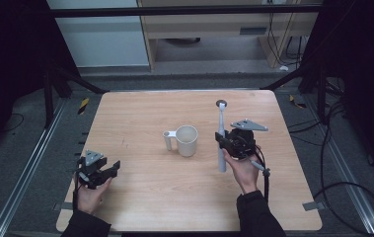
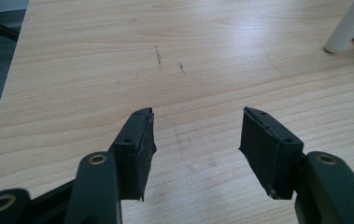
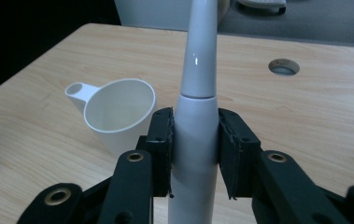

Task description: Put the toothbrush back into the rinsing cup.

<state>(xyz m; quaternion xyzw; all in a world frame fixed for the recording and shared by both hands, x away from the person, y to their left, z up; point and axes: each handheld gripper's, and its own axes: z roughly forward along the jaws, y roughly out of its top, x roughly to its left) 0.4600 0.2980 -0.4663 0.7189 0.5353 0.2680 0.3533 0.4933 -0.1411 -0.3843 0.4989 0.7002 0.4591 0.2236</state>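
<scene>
Near the right edge of the tabletop (image 1: 140, 192), the right tongs (image 1: 222, 141) pinch a white electric toothbrush (image 1: 221, 140) around its thick handle. Both black pads press on the handle from two sides, as the right gripper view shows. The toothbrush is lifted and its thin neck points toward the far edge, close to a round cable hole (image 1: 221, 103) in the tabletop. A white cup (image 1: 186, 140) with a handle stands near the middle of the tabletop, just beside the toothbrush on its left. Close to the near left corner, the left tongs (image 1: 109, 169) are spread wide, with only bare wood between them.
</scene>
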